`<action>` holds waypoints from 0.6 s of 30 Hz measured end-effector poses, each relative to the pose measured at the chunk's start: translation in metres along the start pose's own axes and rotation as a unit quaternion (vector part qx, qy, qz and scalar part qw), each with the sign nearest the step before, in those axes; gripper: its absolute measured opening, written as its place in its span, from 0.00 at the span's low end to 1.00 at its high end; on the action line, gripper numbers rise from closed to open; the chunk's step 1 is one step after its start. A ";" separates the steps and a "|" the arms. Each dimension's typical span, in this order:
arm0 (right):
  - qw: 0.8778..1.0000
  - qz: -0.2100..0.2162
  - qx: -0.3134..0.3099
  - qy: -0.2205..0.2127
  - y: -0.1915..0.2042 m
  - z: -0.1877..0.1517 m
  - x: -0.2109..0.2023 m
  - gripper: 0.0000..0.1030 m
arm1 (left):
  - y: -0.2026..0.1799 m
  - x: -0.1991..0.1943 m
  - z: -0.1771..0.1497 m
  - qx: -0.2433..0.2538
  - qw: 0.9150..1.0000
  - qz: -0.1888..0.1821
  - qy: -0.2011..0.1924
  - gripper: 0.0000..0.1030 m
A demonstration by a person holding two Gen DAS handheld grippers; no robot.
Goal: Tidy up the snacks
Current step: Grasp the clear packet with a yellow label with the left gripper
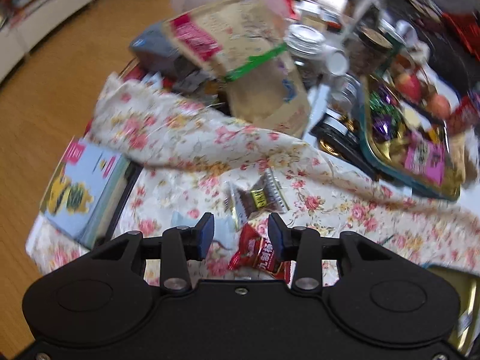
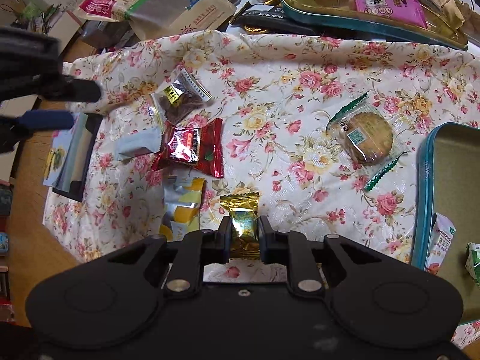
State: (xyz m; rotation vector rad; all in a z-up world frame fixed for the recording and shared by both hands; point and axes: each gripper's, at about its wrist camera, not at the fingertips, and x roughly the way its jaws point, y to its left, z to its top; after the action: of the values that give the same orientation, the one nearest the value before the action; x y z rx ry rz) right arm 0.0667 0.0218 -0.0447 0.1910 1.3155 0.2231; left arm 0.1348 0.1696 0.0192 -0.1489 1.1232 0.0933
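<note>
Work surface: floral cloth (image 2: 300, 60) spread over a table, with loose snacks scattered on it.
Sorted store, far side: teal-rimmed tray (image 2: 375, 27) already holds foil candies and a purple packet.
Sorted store, right edge: teal tin (image 2: 426, 180) holds a few green-and-white packets; most of its floor is bare.
Large pouch: kraft snack bag (image 2: 156, 9) lies beyond the cloth, unsorted.
Round biscuit (image 2: 367, 136): in a clear wrapper, on the cloth, near the tin but apart from it.
Red packet (image 2: 192, 150): on the cloth, touching a dark clear-wrapped sweet (image 2: 180, 97) above it.
Yellow packet (image 2: 183, 207): on the cloth, just beside the right gripper's load.
Right gripper (image 2: 243, 229): jaws narrow, pinching the gold candy (image 2: 243, 222), which looks lifted clear of the cloth.
Left gripper (image 1: 241, 235): jaws half apart, nothing between the pads; the red packet (image 1: 264, 258) lies below them.
Progress: judged midway; two containers are partly filled, about five pieces are left on the cloth.
Step in hand: probably carrying the gold candy to a container.
</note>
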 end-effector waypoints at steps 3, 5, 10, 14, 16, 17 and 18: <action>1.000 0.011 0.000 -0.004 -0.002 0.002 -0.010 0.19 | -0.021 0.013 0.004 0.082 0.996 -0.010 0.021 0.48; 1.000 0.017 0.000 -0.006 -0.005 0.003 -0.017 0.19 | -0.034 0.021 0.005 0.137 0.990 -0.008 0.022 0.48; 0.999 0.033 0.012 -0.008 -0.014 0.003 -0.029 0.19 | -0.046 0.045 0.009 0.202 0.979 -0.012 0.021 0.48; 0.999 0.029 0.016 -0.005 -0.024 0.000 -0.032 0.19 | -0.040 0.069 0.011 0.212 0.976 -0.031 0.039 0.48; 0.999 0.025 0.024 -0.003 -0.031 -0.001 -0.032 0.19 | -0.038 0.075 0.008 0.232 0.972 -0.019 0.034 0.48; 0.999 0.023 0.028 -0.002 -0.034 -0.001 -0.032 0.19 | -0.037 0.076 0.006 0.238 0.971 -0.009 0.026 0.48; 0.999 0.023 0.030 -0.001 -0.036 -0.001 -0.031 0.19 | -0.036 0.077 0.006 0.243 0.970 -0.002 0.018 0.48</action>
State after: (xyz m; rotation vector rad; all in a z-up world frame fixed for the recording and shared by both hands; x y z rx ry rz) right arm 0.0604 -0.0210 -0.0250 0.2726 1.3176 0.2221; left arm 0.1788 0.1350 -0.0452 0.2855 1.1501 -0.1897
